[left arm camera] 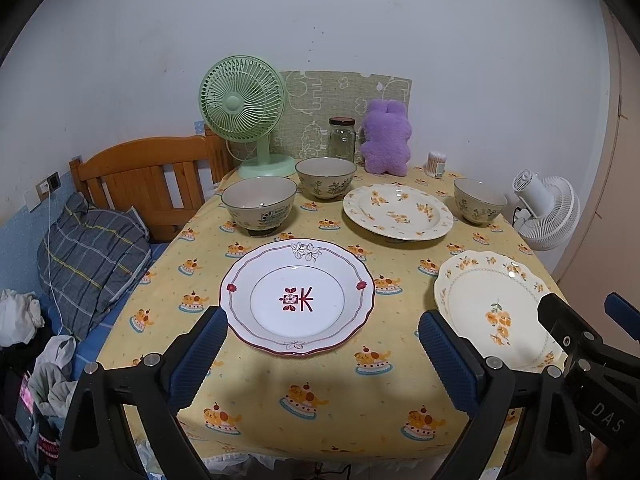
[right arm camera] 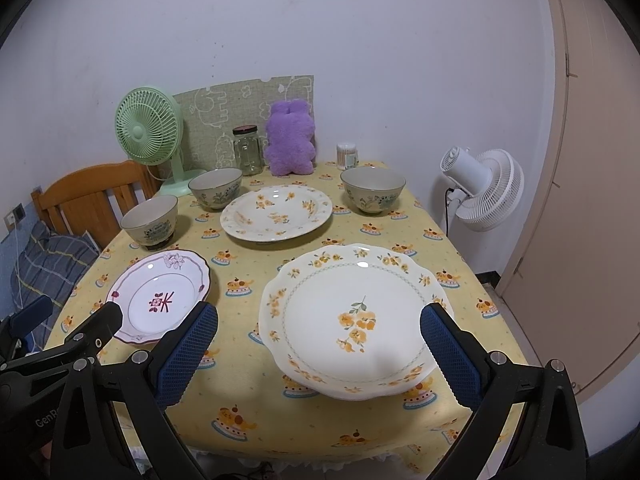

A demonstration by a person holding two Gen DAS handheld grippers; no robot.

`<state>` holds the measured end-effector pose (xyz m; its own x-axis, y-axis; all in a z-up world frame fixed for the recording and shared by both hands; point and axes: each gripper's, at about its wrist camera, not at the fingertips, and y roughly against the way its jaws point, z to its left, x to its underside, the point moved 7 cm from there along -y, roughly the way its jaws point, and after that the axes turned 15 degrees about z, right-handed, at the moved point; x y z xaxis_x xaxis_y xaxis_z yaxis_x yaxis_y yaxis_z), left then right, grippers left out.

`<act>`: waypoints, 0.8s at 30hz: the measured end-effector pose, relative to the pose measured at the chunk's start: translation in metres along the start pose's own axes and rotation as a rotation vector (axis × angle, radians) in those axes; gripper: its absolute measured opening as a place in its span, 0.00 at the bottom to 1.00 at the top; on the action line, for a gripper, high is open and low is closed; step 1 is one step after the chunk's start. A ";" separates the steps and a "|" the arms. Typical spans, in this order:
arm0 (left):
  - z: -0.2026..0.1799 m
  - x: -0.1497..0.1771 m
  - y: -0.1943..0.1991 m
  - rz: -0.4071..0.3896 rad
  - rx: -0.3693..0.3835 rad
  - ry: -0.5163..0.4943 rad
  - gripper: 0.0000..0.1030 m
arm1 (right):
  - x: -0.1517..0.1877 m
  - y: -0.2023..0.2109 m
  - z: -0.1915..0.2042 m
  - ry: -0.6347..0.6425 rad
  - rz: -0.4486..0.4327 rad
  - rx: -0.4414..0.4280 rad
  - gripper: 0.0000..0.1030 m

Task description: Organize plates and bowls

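On the yellow tablecloth lie three plates and three bowls. A white plate with red trim (left arm camera: pixel 297 297) (right arm camera: pixel 160 297) lies front left, just beyond my open left gripper (left arm camera: pixel 320 322). A cream plate with orange flowers (right arm camera: pixel 352 320) (left arm camera: pixel 496 310) lies front right, in front of my open right gripper (right arm camera: pixel 319 314). A deeper flowered plate (left arm camera: pixel 398 210) (right arm camera: pixel 276 211) sits further back. One bowl (left arm camera: pixel 259 205) (right arm camera: pixel 150 220) stands at the left, a second bowl (left arm camera: pixel 325 176) (right arm camera: pixel 216 187) behind it, a third bowl (left arm camera: pixel 479 199) (right arm camera: pixel 373 189) at the back right. Both grippers hold nothing.
Along the table's back stand a green fan (left arm camera: pixel 242 100), a glass jar (left arm camera: pixel 342 138), a purple plush toy (left arm camera: pixel 386 138) and a cotton-swab tub (left arm camera: pixel 437 163). A white fan (right arm camera: pixel 486 190) stands off the right edge. A wooden bed frame (left arm camera: pixel 152 176) and pillow (left arm camera: pixel 90 252) lie left.
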<state>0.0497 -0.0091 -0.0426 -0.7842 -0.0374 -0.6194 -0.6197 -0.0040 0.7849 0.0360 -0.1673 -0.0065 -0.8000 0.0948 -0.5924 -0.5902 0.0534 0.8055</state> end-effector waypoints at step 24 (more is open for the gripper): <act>-0.001 0.002 0.001 0.001 0.000 -0.002 0.92 | 0.001 -0.001 -0.001 0.000 -0.004 -0.007 0.99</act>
<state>0.0480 -0.0100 -0.0429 -0.7851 -0.0356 -0.6184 -0.6187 -0.0043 0.7856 0.0355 -0.1680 -0.0077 -0.7976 0.0942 -0.5958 -0.5942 0.0471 0.8029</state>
